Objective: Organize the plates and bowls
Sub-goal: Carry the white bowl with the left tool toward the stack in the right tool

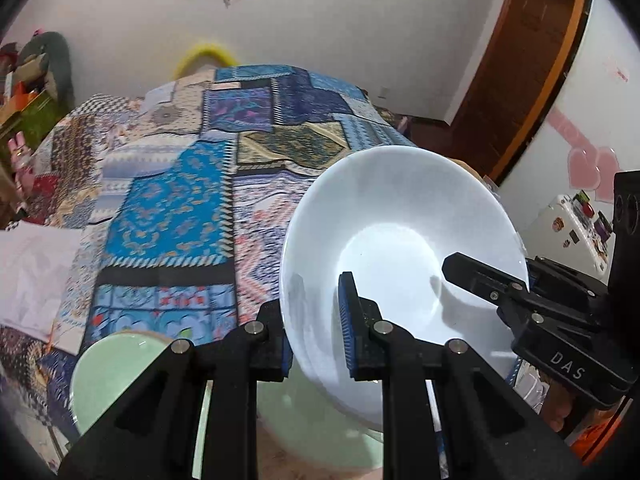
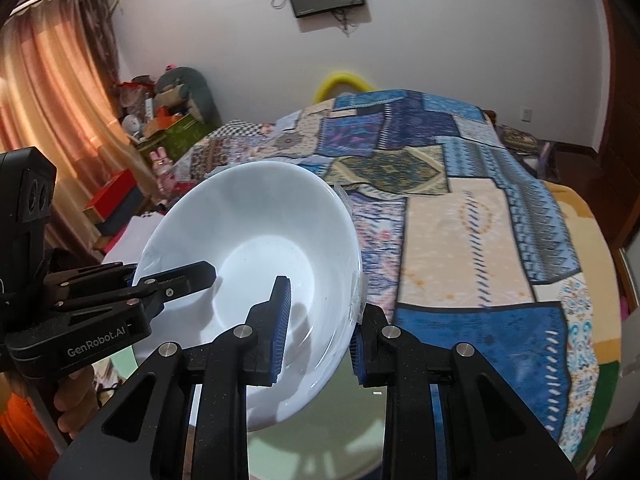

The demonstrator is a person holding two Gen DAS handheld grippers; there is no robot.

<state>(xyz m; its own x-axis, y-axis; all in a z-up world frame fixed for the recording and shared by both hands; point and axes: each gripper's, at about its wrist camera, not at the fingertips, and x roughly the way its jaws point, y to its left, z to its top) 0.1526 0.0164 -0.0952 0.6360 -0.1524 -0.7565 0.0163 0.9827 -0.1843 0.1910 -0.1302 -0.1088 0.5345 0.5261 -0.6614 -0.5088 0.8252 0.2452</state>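
Note:
A large white bowl (image 1: pixel 400 248) (image 2: pixel 256 240) hangs tilted in the air, held at opposite rims by both grippers. My left gripper (image 1: pixel 316 328) is shut on its left rim, one blue pad inside and one outside the wall. My right gripper (image 2: pixel 318 324) is shut on the right rim in the same way. Each gripper shows in the other's view, the right gripper (image 1: pixel 496 284) biting the far rim and the left gripper (image 2: pixel 168 284) likewise. Below the bowl lies a pale green plate (image 1: pixel 120 372) (image 2: pixel 320 440), partly hidden by the fingers.
A bed with a blue patchwork quilt (image 1: pixel 192 184) (image 2: pixel 460 208) fills the space behind. A white sheet (image 1: pixel 36 276) lies at its left. Boxes and toys (image 2: pixel 160 128) crowd the corner by the curtain. A wooden door (image 1: pixel 528 64) stands to the right.

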